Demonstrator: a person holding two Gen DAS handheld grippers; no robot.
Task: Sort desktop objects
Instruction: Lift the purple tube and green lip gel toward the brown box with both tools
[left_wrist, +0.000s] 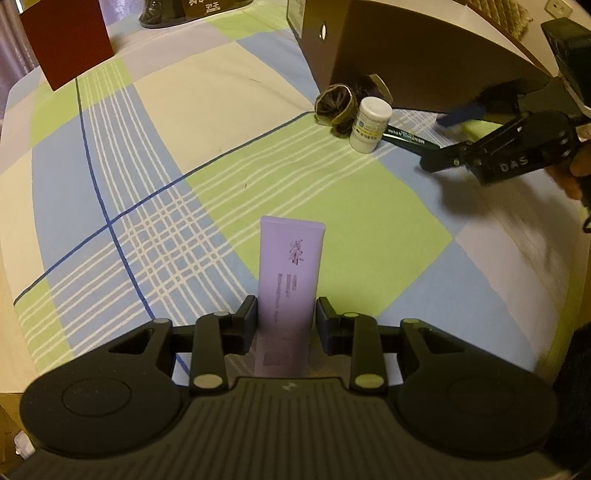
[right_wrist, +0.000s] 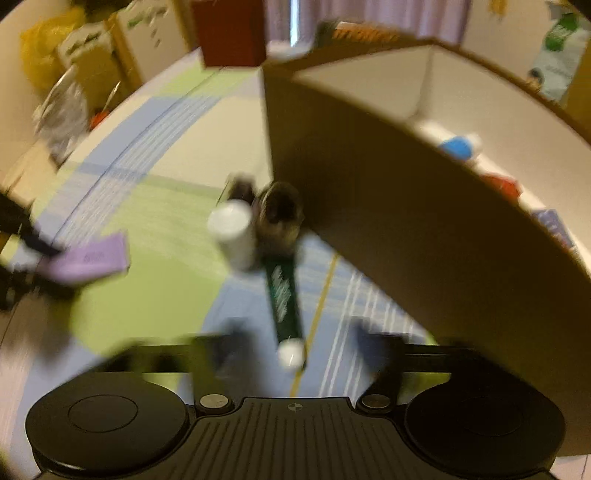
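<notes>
Checked cloth (left_wrist: 229, 122) in green, blue and cream covers the worktop beside the tall brown cardboard box (left_wrist: 417, 55), my landmark. At the box's foot I see a white cylindrical bottle (left_wrist: 369, 125), a dark crumpled pouch (left_wrist: 334, 105) touching it, and a slim dark green tube (right_wrist: 282, 291) with a white cap. My left tool (left_wrist: 286, 317) is clamped on a flat, smooth lilac tube (left_wrist: 290, 258), well apart from the box. My right tool (right_wrist: 295, 343), blurred, stands spread wide around the green tube's cap end.
</notes>
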